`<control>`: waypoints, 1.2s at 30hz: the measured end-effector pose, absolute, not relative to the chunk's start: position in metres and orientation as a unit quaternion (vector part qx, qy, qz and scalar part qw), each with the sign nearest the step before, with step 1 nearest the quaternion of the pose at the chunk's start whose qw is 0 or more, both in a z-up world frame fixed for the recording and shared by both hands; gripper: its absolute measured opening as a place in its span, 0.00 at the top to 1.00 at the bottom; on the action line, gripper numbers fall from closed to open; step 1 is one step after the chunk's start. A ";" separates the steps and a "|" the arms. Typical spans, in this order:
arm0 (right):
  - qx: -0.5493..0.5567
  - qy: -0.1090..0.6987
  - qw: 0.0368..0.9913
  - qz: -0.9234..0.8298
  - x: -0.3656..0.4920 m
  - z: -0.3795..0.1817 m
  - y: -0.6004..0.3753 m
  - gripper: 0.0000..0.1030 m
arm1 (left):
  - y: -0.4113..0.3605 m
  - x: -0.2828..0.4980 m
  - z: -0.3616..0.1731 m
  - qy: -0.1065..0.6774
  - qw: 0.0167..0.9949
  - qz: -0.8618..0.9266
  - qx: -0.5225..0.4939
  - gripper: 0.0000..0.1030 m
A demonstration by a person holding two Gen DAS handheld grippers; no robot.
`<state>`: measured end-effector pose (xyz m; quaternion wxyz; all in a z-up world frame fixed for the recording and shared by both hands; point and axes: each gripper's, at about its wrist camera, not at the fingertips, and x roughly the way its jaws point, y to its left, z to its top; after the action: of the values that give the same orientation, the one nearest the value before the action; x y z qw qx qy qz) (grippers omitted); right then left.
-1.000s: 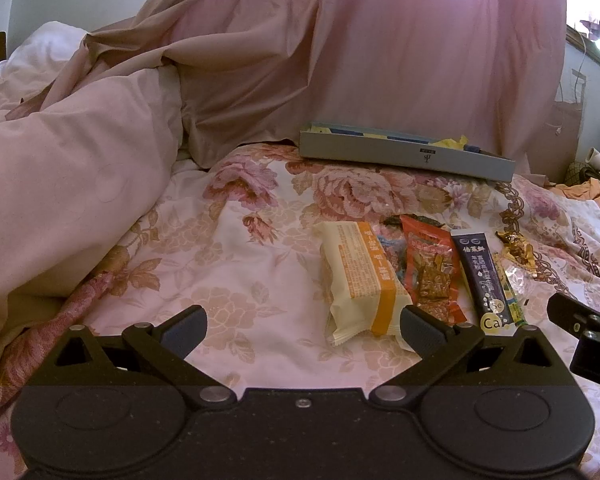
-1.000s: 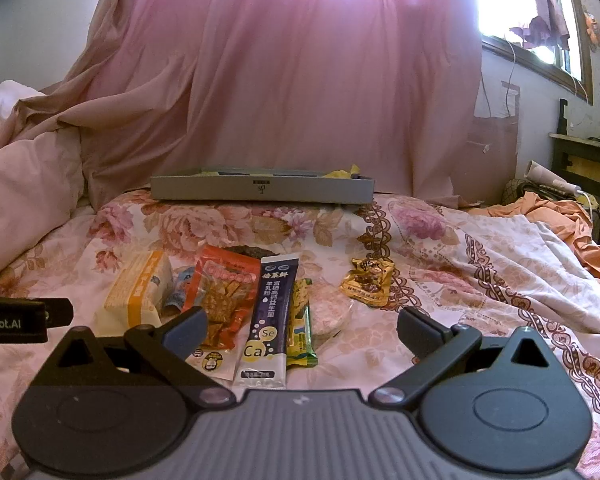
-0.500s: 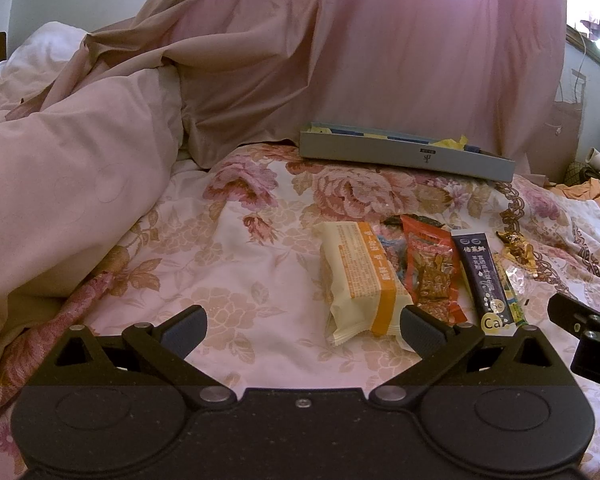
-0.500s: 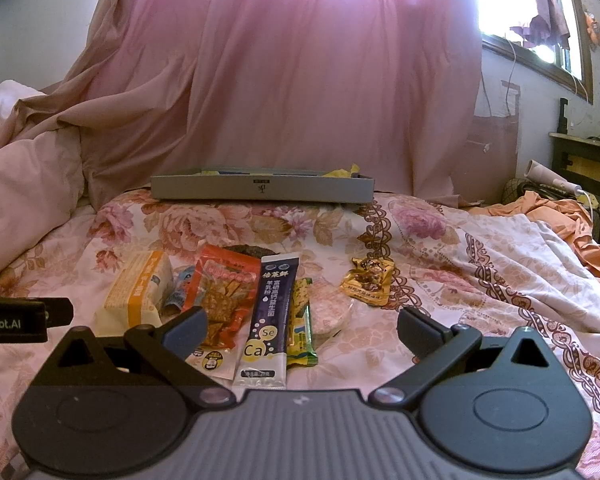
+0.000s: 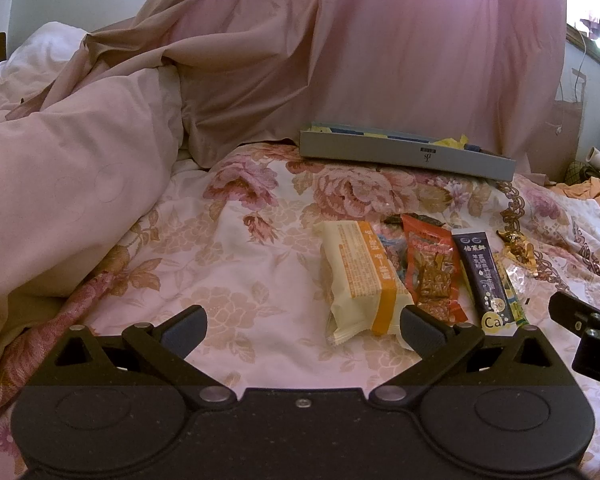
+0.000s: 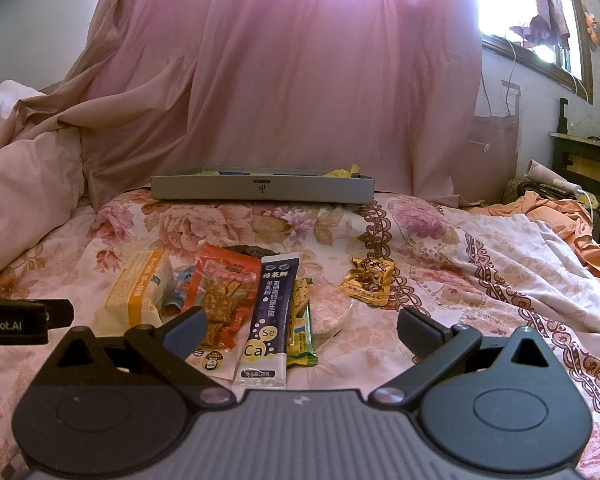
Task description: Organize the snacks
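Note:
Several snack packets lie in a row on the floral bedspread: a cream and orange packet [image 5: 360, 276] [image 6: 138, 290], an orange-red packet [image 5: 430, 268] [image 6: 224, 292], a dark blue sachet [image 5: 484, 276] [image 6: 272, 312], a green bar [image 6: 300, 320], a round clear-wrapped cake [image 6: 328, 306] and a gold packet [image 6: 368, 280] [image 5: 518, 248]. A flat grey box [image 5: 404, 154] [image 6: 260, 190] sits behind them. My left gripper [image 5: 302, 328] is open and empty, just left of the cream packet. My right gripper [image 6: 302, 326] is open and empty, low over the near ends of the packets.
A pink duvet [image 5: 60, 168] is heaped at the left. A pink curtain [image 6: 320, 80] hangs behind the box. Orange cloth [image 6: 560, 212] and a dark side table [image 6: 584, 160] are at the right. The other gripper shows at each view's edge [image 5: 584, 332] [image 6: 16, 320].

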<state>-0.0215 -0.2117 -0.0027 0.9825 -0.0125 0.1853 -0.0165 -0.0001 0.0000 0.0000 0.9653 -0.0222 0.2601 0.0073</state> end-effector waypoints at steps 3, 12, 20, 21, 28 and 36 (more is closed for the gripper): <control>-0.013 0.186 0.982 -0.016 -0.022 -0.004 -0.210 0.00 | 0.000 0.000 0.000 0.261 0.965 0.007 -0.022 0.01; -0.019 0.180 0.983 -0.013 -0.025 -0.001 -0.212 0.00 | 0.000 0.004 0.002 0.272 0.962 0.018 -0.011 0.01; -0.048 0.179 0.983 -0.006 -0.012 0.005 -0.212 0.00 | 0.005 0.026 0.010 0.267 0.963 0.027 -0.015 0.01; -0.051 0.177 0.983 -0.008 -0.009 0.005 -0.213 0.00 | 0.005 0.030 0.011 0.266 0.963 0.027 -0.018 0.01; -0.084 0.191 0.978 -0.008 0.019 -0.008 -0.211 0.00 | -0.003 0.062 0.009 0.279 0.960 0.005 -0.029 0.01; -0.137 0.208 0.969 0.011 0.051 -0.024 -0.197 0.00 | -0.011 0.092 -0.008 0.305 0.951 -0.024 -0.046 0.01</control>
<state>0.0508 -0.1970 -0.0239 0.9685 -0.1370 0.2075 0.0107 0.0919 -0.0109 -0.0079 0.9510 -0.0455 0.3048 -0.0237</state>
